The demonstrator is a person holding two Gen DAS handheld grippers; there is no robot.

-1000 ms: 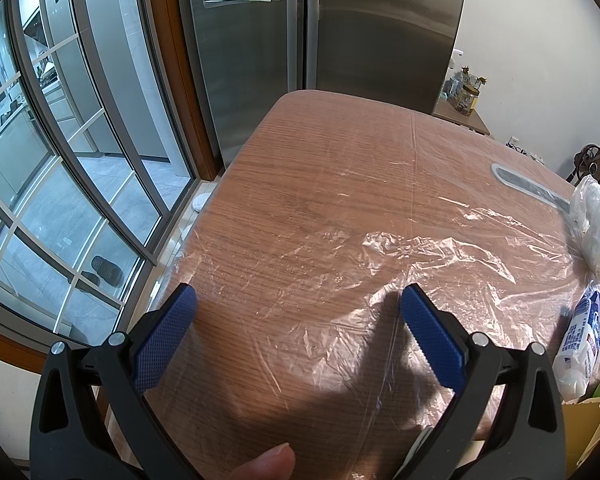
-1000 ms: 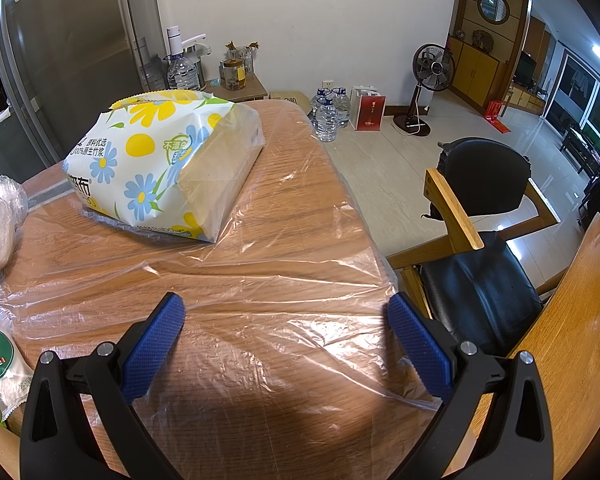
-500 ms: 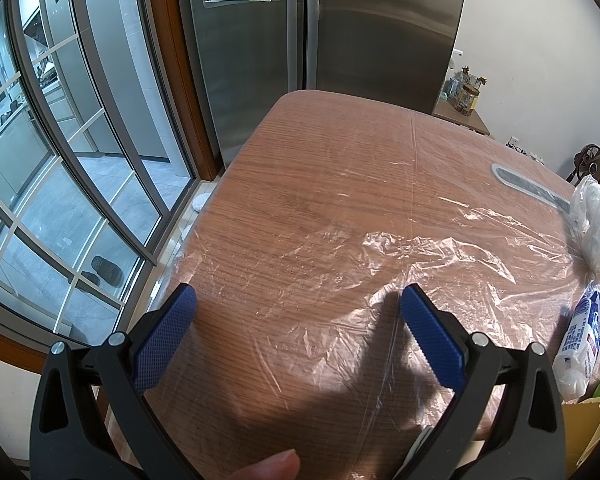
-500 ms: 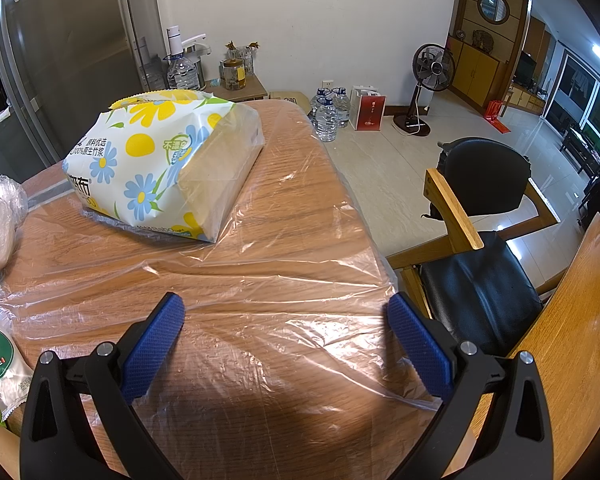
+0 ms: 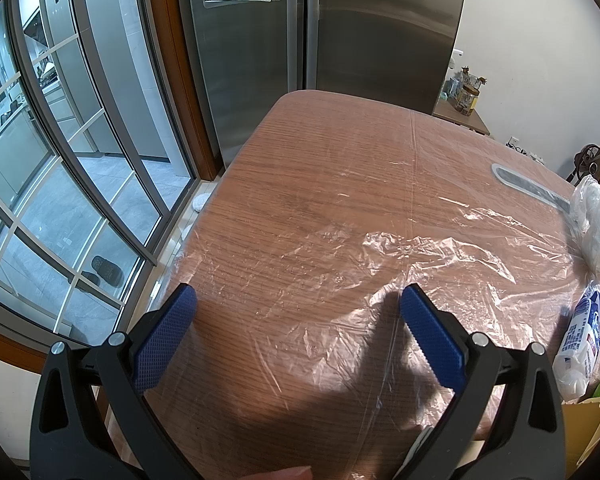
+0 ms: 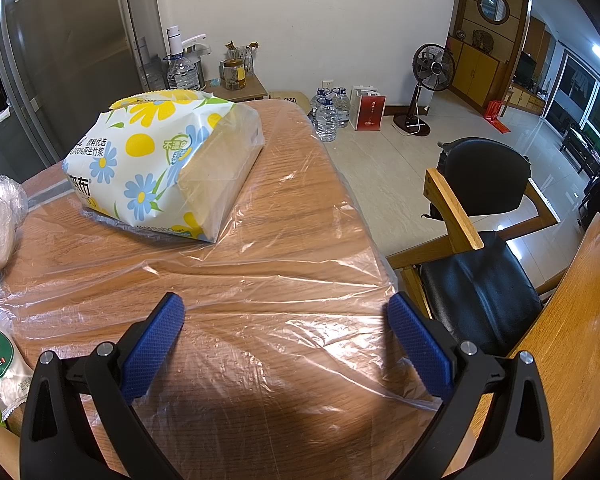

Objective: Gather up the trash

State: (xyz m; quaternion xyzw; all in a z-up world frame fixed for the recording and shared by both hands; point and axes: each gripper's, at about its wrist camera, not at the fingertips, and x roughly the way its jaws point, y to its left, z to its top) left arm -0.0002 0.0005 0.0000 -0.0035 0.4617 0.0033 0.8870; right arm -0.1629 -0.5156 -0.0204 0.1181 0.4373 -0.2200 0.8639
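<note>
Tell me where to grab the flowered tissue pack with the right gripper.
Pinch the crimped top seam of the tissue pack, coming from above. The right gripper is open, but the pack's body looks wider than its jaws; the thin seam sticks up free at the far end.

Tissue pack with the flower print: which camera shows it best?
The right wrist view. The tissue pack lies whole and unobstructed on the plastic-covered table, ahead of the open right gripper, print and open end both visible. The left wrist view does not show it at all.
</note>
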